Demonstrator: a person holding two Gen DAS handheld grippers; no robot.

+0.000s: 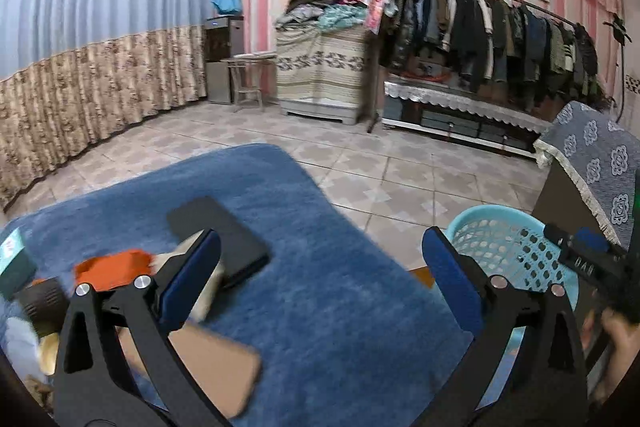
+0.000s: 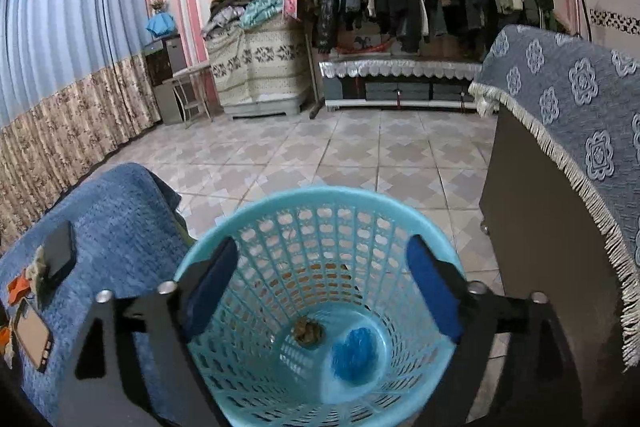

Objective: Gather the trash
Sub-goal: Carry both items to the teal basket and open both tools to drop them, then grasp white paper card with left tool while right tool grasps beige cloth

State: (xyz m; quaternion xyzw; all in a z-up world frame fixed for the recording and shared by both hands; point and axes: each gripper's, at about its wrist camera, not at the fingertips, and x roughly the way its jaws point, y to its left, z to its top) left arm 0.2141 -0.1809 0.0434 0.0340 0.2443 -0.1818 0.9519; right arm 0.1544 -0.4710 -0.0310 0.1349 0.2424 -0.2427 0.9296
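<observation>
— Both tongs are spread wide with nothing between the pads: our left gripper [image 1: 320, 283] hangs over the blue blanket [image 1: 328, 307], our right gripper [image 2: 320, 291] straight above the turquoise basket [image 2: 320, 211].

— What can't we make out?

— Plenty at the left camera's 8 o'clock. An orange scrap [image 1: 114, 267] is half hidden by the left finger, and beside it sit a dark round object and pale bits we can't name. A teal box [image 1: 14, 259] is cut off by the frame edge. The tan phone [image 1: 216, 367] is blurred and partly under the finger; the black phone [image 1: 218, 239] lies just beyond the fingertip, at 11 o'clock from it.

— And the trash?

— Two pieces lie on the basket floor in the right view — a brownish wad [image 2: 307, 331] and a crumpled blue piece [image 2: 354, 351], near each other, at 6 o'clock below the right tongs and between its fingers. More scraps, orange and pale, sit by the phones at that camera's 9 o'clock, too small to identify. From the left view the basket stands at 3 o'clock, its contents hidden behind the right finger.
</observation>
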